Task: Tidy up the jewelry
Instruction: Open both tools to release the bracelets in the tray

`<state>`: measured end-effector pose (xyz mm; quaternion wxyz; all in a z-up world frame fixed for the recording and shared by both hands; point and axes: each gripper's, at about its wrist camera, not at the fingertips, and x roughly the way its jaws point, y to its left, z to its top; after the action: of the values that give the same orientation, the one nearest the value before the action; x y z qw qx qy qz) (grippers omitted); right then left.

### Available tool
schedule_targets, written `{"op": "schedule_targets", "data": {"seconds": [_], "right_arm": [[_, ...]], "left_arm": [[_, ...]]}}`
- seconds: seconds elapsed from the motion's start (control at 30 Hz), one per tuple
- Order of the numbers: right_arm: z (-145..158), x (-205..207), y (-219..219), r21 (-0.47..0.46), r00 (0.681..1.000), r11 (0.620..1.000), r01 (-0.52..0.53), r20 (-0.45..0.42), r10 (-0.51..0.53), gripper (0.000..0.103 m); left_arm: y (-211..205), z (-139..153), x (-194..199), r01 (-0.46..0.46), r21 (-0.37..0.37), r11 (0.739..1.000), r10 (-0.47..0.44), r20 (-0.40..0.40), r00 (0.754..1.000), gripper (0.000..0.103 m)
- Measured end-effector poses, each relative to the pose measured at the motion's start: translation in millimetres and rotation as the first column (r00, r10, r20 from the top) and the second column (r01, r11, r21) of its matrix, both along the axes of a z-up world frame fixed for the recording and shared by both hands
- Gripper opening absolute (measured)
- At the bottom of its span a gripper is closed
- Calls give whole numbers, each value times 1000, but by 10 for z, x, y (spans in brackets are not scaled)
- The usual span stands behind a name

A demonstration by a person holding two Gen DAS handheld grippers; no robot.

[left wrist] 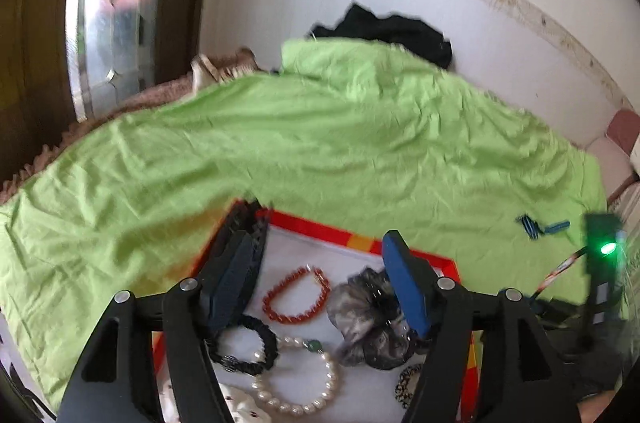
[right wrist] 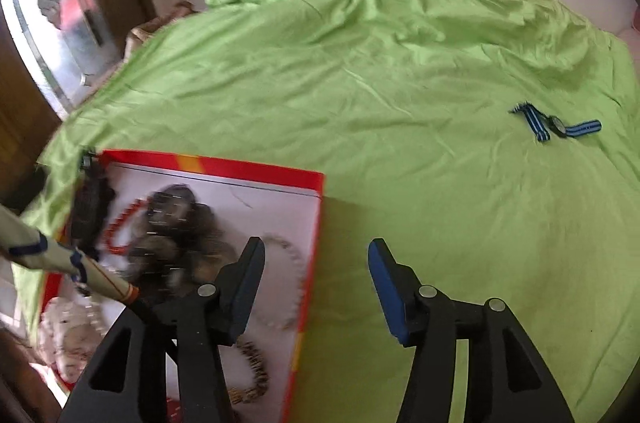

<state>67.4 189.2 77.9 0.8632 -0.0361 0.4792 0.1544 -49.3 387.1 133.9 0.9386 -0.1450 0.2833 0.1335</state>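
A red-rimmed white tray (left wrist: 320, 225) (right wrist: 256, 165) lies on a green sheet. In it are a red bead bracelet (left wrist: 296, 293), a grey scrunchie (left wrist: 368, 319), a black braided bracelet (left wrist: 252, 345), a pearl necklace (left wrist: 304, 383) and a spotted bracelet (left wrist: 408, 383). My left gripper (left wrist: 320, 283) is open and empty just above the tray. My right gripper (right wrist: 316, 287) is open and empty over the tray's right edge. A blue-striped watch (right wrist: 558, 125) (left wrist: 538, 225) lies alone on the sheet, far right of the tray.
The green sheet (right wrist: 380, 71) covers a bed against a white wall. A black cloth (left wrist: 384, 31) lies at the bed's far end. A wooden frame with a mirror (left wrist: 108, 7) stands at the left. A white fluffy item (right wrist: 68, 335) sits in the tray's near left corner.
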Motion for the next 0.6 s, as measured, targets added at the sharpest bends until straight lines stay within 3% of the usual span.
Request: {"op": "schedule_targets", "data": {"seconds": [0.03, 0.07, 0.17, 0.37, 0.6], "right_arm": [[-41, 26, 11, -7, 1000, 1000, -1, -9, 1, 58], [-92, 57, 47, -22, 1000, 1000, -9, -17, 8, 51], [-195, 146, 155, -81, 999, 996, -25, -26, 23, 13], [-224, 214, 70, -128, 999, 991, 30, -23, -33, 9], [-230, 321, -377, -186, 989, 972, 141, -4, -144, 9]], "left_arm": [[14, 19, -19, -9, 2, 1000, 9, 7, 1000, 67], [44, 38, -44, -23, -2, 1000, 23, 16, 1000, 67], [142, 54, -77, -59, -29, 998, 59, 27, 998, 67], [229, 13, -45, -70, -75, 995, 72, 17, 997, 67], [104, 11, -18, -55, -17, 998, 55, -4, 998, 69]]}}
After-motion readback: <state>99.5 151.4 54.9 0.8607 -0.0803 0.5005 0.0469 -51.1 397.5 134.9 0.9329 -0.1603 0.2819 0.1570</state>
